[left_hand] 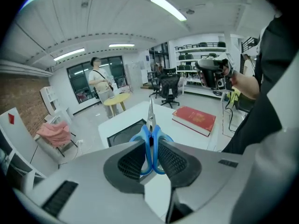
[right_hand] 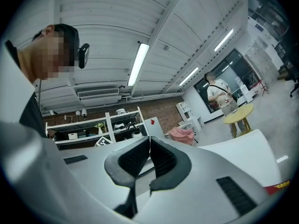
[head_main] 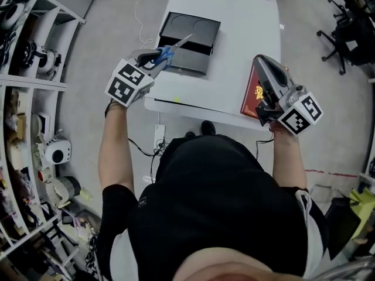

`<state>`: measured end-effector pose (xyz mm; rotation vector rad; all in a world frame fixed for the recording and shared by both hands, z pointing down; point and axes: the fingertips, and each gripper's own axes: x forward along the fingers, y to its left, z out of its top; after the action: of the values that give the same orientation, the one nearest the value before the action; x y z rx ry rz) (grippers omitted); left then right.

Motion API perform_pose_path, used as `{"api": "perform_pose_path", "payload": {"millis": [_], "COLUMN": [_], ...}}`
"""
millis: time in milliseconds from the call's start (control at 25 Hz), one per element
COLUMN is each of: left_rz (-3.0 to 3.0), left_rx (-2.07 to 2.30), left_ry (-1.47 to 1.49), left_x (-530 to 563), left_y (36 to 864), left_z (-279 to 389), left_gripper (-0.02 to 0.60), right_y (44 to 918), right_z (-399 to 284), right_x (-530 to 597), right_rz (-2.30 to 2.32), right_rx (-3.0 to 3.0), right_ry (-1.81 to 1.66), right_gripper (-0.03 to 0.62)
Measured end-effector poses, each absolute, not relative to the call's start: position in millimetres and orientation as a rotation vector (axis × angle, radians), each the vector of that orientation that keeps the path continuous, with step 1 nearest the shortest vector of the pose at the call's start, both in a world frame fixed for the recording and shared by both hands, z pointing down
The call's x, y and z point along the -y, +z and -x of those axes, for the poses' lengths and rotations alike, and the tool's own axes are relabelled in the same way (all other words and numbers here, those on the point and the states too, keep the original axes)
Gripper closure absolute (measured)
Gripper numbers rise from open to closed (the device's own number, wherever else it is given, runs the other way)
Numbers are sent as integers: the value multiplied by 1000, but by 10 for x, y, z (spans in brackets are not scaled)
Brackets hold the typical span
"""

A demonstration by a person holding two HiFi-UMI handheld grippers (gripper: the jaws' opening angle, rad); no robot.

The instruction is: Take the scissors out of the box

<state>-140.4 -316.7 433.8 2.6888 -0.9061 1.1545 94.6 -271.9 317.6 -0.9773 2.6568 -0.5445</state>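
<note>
Blue plastic handles, bright metal blades on scissors (left_hand: 151,139); matt black box (head_main: 187,63), smooth white table (head_main: 246,34)

Blue-handled scissors (left_hand: 152,130), black box (head_main: 202,31), red book (head_main: 252,93), white table (head_main: 234,16), black-and-white square markers on each cube (head_main: 129,82).

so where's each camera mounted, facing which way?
Head view: on the head, steeply down at white table; torso, arms show.
Left gripper view: on left tool, along jaws gripping blue-handled scissors, towards red book; right hand shows.
Right gripper view: on right tool, aimed at shelves; head shows.
Shared: first two see black open box.
</note>
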Motion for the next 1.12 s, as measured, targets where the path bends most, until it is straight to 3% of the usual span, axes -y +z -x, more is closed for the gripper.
{"api": "perform_pose_path", "payload": {"millis": [640,1120], "left_rz": [-2798,-2773], "left_rx": [1099,1324], "left_ry": [607,352], "left_x": [1997,1545], "left_y": [3571,3223], "left_z": [2297,2653], "left_gripper": [485,485], "right_y": [2806,2650], "right_z": [11,-193], "right_x": [1904,1551], "right_rz": [1093,1191], "right_rx": [-2688,-2657], "right_ry": [-378,-274], "right_gripper": [565,566]}}
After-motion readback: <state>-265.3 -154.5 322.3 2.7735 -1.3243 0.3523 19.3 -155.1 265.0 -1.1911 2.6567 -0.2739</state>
